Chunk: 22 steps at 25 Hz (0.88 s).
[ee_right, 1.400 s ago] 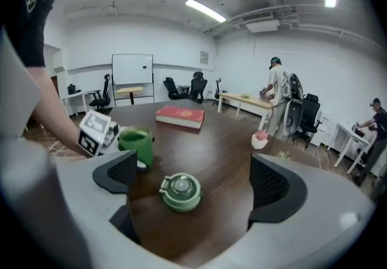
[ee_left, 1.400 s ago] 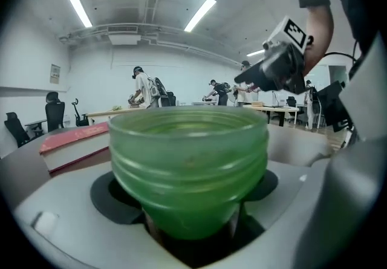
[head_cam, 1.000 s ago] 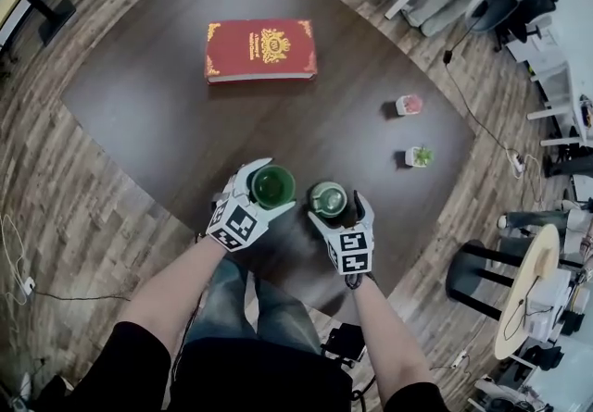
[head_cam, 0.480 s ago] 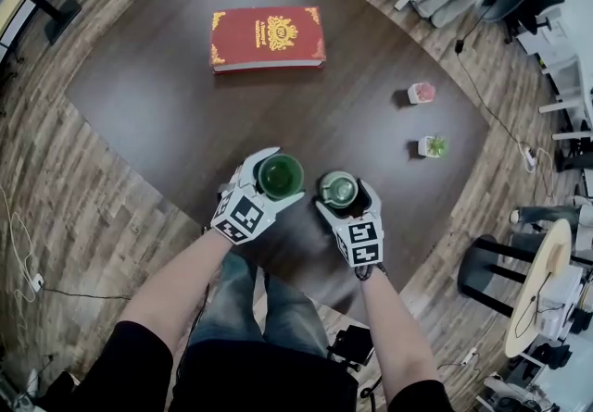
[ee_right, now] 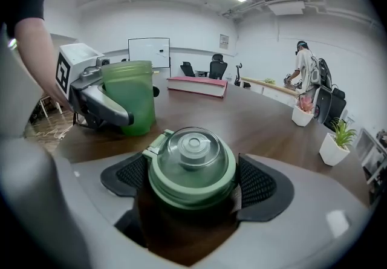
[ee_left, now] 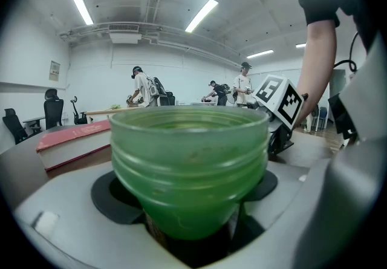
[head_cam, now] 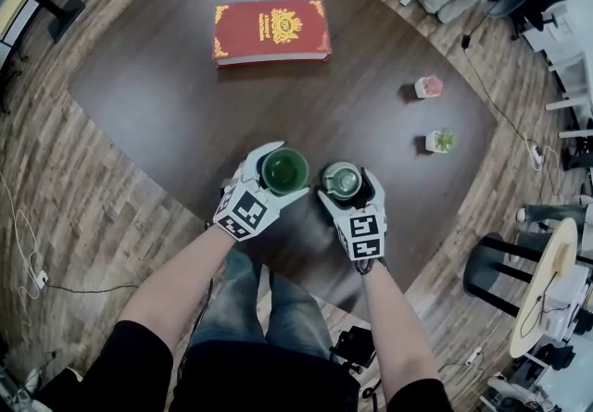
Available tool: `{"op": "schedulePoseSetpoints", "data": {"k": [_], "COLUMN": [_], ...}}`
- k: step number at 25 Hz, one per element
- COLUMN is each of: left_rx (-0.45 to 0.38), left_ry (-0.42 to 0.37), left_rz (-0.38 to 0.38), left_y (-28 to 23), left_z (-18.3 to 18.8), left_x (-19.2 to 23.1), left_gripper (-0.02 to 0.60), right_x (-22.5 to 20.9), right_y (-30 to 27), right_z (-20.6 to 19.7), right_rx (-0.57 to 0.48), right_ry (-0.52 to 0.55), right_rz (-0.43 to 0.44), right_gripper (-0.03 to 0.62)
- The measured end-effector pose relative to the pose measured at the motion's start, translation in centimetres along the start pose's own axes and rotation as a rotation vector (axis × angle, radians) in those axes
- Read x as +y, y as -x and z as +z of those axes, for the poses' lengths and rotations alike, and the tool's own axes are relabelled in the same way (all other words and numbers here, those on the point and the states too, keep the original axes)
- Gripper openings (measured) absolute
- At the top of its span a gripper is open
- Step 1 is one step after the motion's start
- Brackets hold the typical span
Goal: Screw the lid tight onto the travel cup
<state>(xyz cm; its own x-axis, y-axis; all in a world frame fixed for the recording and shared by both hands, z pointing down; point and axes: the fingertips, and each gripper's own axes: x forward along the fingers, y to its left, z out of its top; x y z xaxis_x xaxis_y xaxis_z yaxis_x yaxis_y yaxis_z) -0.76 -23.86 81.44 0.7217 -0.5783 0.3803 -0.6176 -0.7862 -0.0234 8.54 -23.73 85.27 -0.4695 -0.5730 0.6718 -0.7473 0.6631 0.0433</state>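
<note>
Left tool (head_cam: 280, 174): clenched on translucent green plastic travel cup (ee_left: 188, 165), mouth uncovered. Right tool (head_cam: 345, 184): jaws just closed, gripping pale-green clear-domed lid (ee_right: 192, 162); fitting likely next.

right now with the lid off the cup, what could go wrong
1. The jaws of the right gripper have just been closing on the lid; a loose hold could slip while twisting.
2. The lid is beside the travel cup in the left gripper, not over its threaded mouth; a tilted start could cross-thread.
</note>
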Motion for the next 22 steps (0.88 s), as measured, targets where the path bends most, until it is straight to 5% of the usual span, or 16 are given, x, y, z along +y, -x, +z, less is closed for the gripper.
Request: {"op": "schedulePoseSetpoints", "data": {"k": [15,22], "left_rx": [-0.025,-0.05], "left_ry": [-0.001,-0.007], "left_rz": [0.003,-0.091], "left_y": [0.7,1.6], "left_z": [0.3,5.9], "left_x": [-0.4,-1.7], "left_gripper": [0.414,0.414], "right_x": [-1.4,-1.1], "right_y": [2.5,10.6], "right_z": [1.9,12.3], "right_rx": [-0.11,-0.33], "right_ry": [-0.094,-0.028], "right_rz": [-0.009,0.037], "right_gripper": [0.466,0.466]}}
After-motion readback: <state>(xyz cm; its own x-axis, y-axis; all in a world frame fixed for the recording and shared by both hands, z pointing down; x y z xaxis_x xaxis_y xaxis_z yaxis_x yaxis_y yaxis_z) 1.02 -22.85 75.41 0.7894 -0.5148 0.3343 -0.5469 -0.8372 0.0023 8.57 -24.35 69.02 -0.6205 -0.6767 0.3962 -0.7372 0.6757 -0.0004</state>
